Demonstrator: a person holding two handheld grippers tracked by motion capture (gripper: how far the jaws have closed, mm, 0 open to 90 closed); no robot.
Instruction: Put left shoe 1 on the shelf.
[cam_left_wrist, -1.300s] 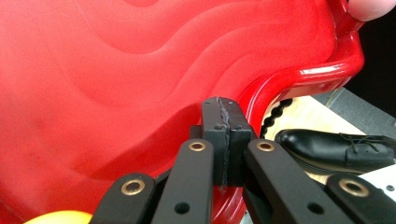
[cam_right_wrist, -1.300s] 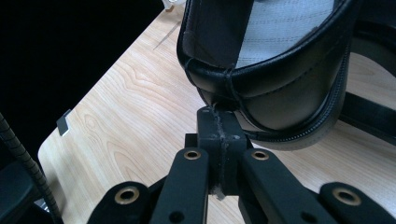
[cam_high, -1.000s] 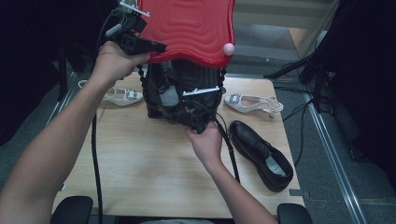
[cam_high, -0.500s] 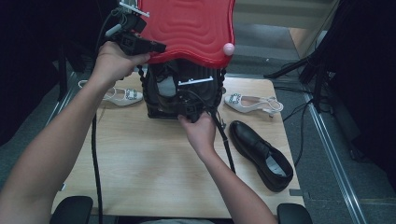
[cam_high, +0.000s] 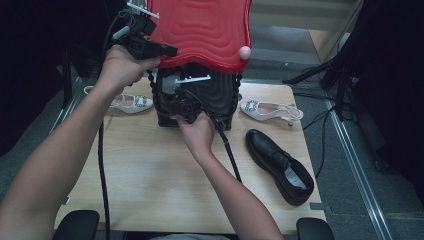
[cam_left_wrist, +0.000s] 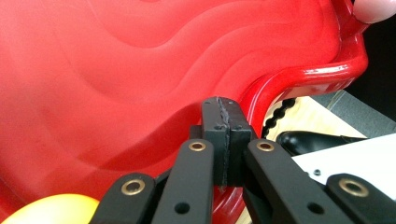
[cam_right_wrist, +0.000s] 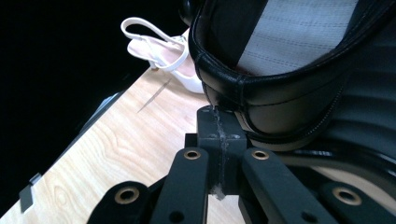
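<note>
A dark room surrounds a pale wooden desk (cam_high: 140, 175) in the high view. At its far edge stands a black case (cam_high: 220, 95) with a glossy red lid (cam_high: 205, 30) raised over it, a pink knob (cam_high: 244, 52) at the lid's right corner. The left claw (cam_high: 167, 50) is up at the lid's left rim; the right claw (cam_high: 182, 107) is down at the front of the black case, the hand wrapped around it. A black shoe (cam_high: 280, 165) lies on the desk to the right, well apart from the case, and a white sandal (cam_high: 272, 110) lies beyond it. Another white sandal (cam_high: 131, 102) sits left of the case.

In the left gripper view, the left claw (cam_left_wrist: 223, 112) is pinched together with its tips against the edge of the red lid (cam_left_wrist: 116, 79); whether the rim is gripped cannot be told.

In the right gripper view, the right claw (cam_right_wrist: 219, 119) is closed tight, its tips just under the rim of a black shoe (cam_right_wrist: 280, 88) with a grey lining, above the desk (cam_right_wrist: 121, 154). A white sandal (cam_right_wrist: 163, 53) lies farther off.
</note>
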